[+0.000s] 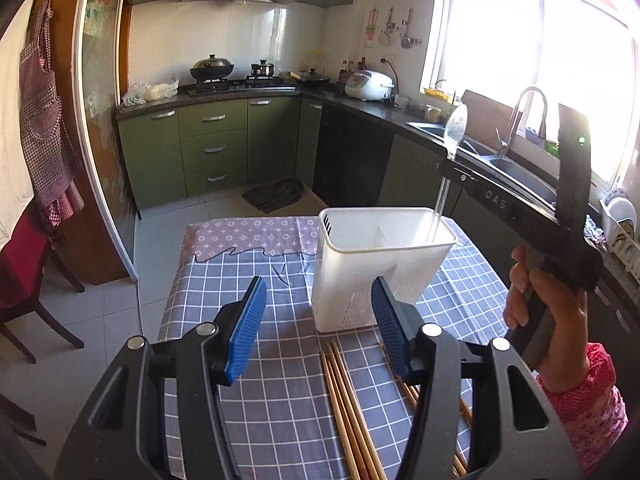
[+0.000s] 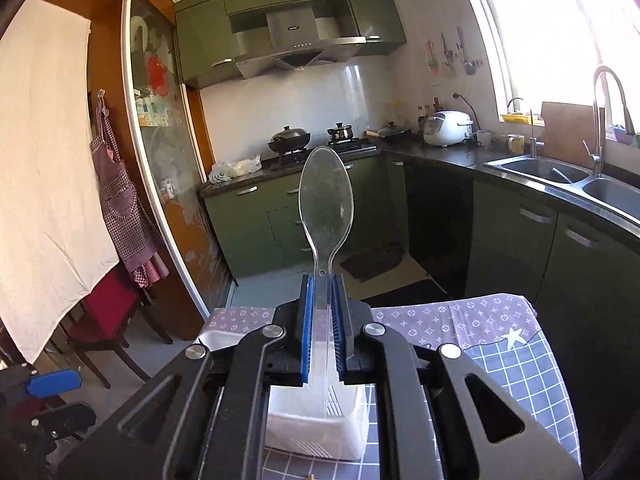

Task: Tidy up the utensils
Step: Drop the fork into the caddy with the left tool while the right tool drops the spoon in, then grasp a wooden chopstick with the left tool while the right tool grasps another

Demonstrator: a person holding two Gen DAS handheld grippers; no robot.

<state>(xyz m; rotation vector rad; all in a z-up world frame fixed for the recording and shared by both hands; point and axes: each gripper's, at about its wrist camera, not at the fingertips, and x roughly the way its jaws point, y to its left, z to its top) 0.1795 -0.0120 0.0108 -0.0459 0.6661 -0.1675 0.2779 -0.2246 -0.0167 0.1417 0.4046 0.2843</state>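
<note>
With the left gripper (image 1: 318, 332) hovering half-spread and empty above the chopsticks (image 1: 348, 412), the right gripper (image 2: 321, 330), clamped on the clear spoon (image 2: 326, 204), should lower it handle-first, upright, into the white holder's (image 1: 340, 272) right compartment.

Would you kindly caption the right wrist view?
Right gripper clamps a clear plastic spoon, bowl up, above the white utensil caddy.

- The chopsticks (image 1: 352, 412) run off the bottom edge of the left wrist view, and the right finger (image 1: 390, 332) covers part of them.
- The clear spoon (image 2: 326, 208) has its handle end hidden inside the white basket (image 1: 384, 260).
- In the right wrist view, the gripper body covers most of that basket.
- The person's sleeve (image 1: 588, 404) is cut off at the right edge.
</note>
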